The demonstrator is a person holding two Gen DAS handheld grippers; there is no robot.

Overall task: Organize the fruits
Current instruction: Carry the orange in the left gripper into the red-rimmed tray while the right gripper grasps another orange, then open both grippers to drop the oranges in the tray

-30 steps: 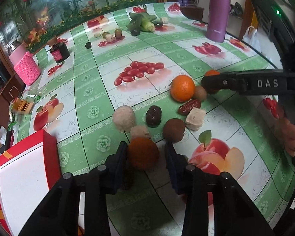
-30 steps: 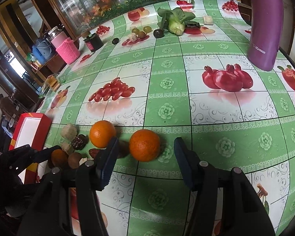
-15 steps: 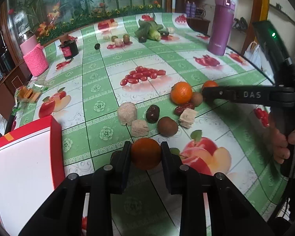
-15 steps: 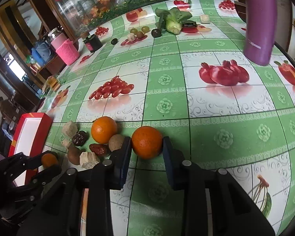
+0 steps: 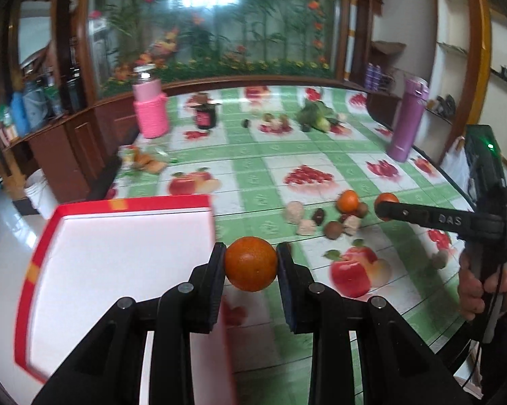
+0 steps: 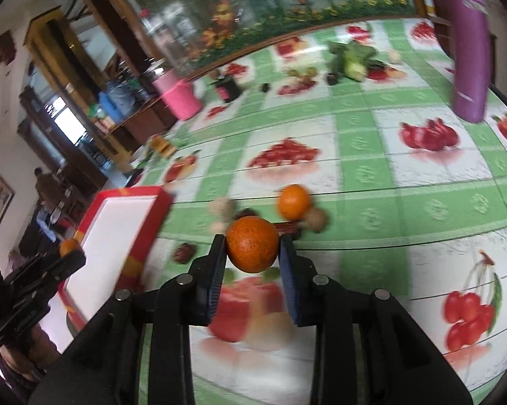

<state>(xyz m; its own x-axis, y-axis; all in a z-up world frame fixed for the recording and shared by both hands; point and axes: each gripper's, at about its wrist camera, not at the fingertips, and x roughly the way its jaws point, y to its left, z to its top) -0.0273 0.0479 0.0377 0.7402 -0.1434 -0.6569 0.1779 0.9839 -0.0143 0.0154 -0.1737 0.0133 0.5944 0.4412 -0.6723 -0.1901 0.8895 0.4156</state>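
Above the right edge of the red-rimmed box [image 5: 118,253], your left gripper [image 5: 251,271] is clamped on a dark orange [image 5: 251,263], held clear of the table [image 5: 253,168]; off to the side, your right gripper [image 6: 252,260] pinches a second orange [image 6: 252,243] in the air over the tablecloth, with the box [image 6: 118,236] to its left. Both fruits are caught only at their widest points between flat pads, so the likeliest slip is a roll: swing either hand fast and the round skin may pivot out and drop, bouncing off the box rim or into the small pile of fruit and nuts [image 5: 324,217] where another orange [image 5: 348,200] sits. The blur in both views suggests quick travel, which raises that risk. If both grippers head for the box together, they could also knock each other near its edge. Release too high and the fruit may roll across the smooth white floor of the box. Being nearly spherical, neither orange has a real long axis or heading; I cannot tell where the stem ends face, so orientation should not matter for placing.
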